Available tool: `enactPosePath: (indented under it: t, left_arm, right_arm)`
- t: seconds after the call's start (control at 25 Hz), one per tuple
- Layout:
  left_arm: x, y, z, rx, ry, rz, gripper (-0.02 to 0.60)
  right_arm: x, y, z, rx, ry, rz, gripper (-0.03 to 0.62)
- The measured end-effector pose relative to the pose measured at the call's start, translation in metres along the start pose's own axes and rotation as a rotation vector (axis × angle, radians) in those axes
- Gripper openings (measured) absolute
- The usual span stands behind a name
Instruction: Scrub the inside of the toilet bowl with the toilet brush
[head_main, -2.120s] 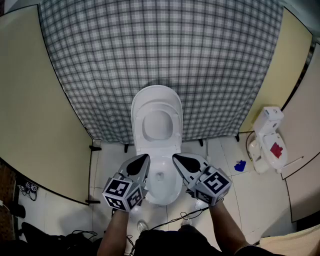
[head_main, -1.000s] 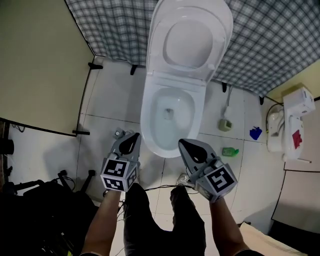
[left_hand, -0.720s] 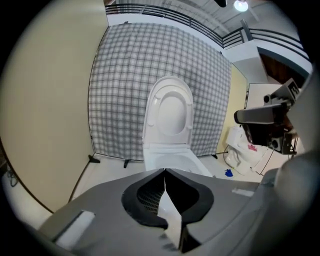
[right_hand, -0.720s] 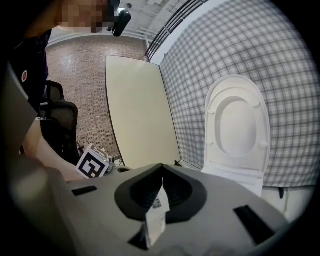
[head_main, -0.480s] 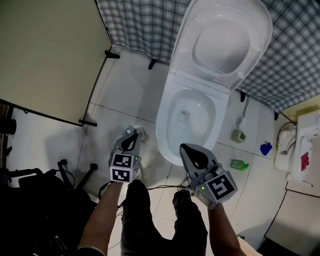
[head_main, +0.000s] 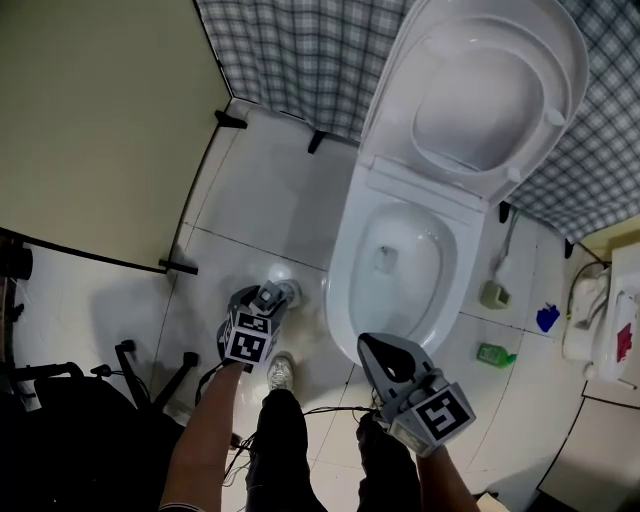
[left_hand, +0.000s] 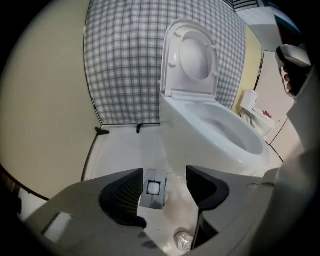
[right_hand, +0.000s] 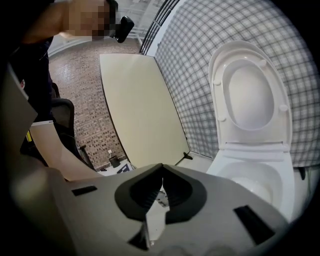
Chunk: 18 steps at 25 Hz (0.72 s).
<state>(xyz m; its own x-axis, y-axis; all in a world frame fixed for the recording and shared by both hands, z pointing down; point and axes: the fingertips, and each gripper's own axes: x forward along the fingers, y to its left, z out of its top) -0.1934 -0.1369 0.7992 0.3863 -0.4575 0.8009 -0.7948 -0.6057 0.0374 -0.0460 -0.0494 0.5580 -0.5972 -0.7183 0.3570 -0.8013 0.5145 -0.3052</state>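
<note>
The white toilet bowl (head_main: 343, 268) stands with its lid (head_main: 480, 90) raised. On the floor left of it the toilet brush (head_main: 286, 291) sits in its holder. In the left gripper view its grey handle top (left_hand: 154, 188) with a white square rises between the jaws, close to the left pad. My left gripper (head_main: 269, 298) (left_hand: 164, 174) hangs low over it, jaws opening, pads not pressing on the handle. My right gripper (head_main: 366, 342) (right_hand: 161, 168) is shut on nothing in front of the bowl (right_hand: 256, 183).
A checked curtain (head_main: 290, 50) hangs behind the toilet and a beige panel (head_main: 90, 120) stands at the left. A second brush (head_main: 494, 291), a green item (head_main: 491, 352), a blue item (head_main: 546, 318) and a white unit (head_main: 600, 320) lie right of the toilet. Cables and dark gear (head_main: 60, 420) are at bottom left.
My left gripper has swung left and down to the brush beside the toilet, and its jaws have come apart around the handle. The right gripper has stayed shut in front of the bowl.
</note>
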Motion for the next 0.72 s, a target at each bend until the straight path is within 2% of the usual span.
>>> enactPosePath:
  t: [0.2, 0.44, 0.48, 0.56, 0.72]
  left_arm:
    - [0.027, 0.007, -0.02, 0.097, 0.102, -0.011, 0.318]
    - [0.062, 0.012, -0.047, 0.121, 0.223, -0.027, 0.314]
    - [0.067, 0.014, -0.05, 0.123, 0.238, -0.024, 0.308]
    - [0.075, 0.017, -0.055, 0.125, 0.262, -0.02, 0.237]
    - [0.085, 0.012, -0.057, 0.177, 0.283, -0.048, 0.204]
  right_arm:
    - [0.004, -0.008, -0.012, 0.023, 0.012, -0.015, 0.0]
    - [0.013, -0.009, -0.022, 0.029, 0.024, -0.015, 0.0]
    - [0.014, -0.009, -0.024, 0.031, 0.027, -0.015, 0.0]
    - [0.016, -0.011, -0.028, 0.034, 0.037, -0.017, 0.0]
    - [0.013, -0.019, -0.037, 0.046, 0.053, -0.032, 0.0]
